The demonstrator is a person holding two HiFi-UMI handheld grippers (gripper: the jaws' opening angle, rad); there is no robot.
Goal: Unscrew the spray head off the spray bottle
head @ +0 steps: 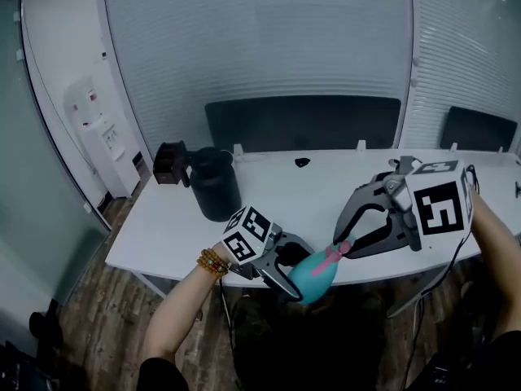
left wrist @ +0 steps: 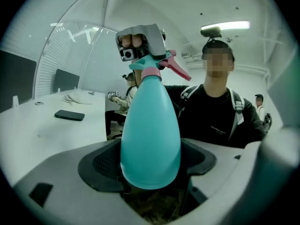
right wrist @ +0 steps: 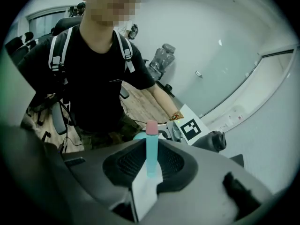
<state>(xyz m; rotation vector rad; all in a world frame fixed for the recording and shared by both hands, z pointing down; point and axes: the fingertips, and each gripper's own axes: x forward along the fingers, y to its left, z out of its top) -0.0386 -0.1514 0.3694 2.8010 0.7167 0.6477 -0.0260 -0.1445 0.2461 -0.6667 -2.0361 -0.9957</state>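
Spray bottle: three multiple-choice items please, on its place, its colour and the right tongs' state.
1. Where is the bottle? A on the table; B in the air between both tongs; C on the floor.
2. Its body's colour? A teal; B white; C black.
3. The right tongs are: A open, empty; B shut on the spray head; C shut on the bottle's body.
Answers: B, the left tongs hold its body, the right its head; A, teal in the left gripper view; B, the head sits between its pads.
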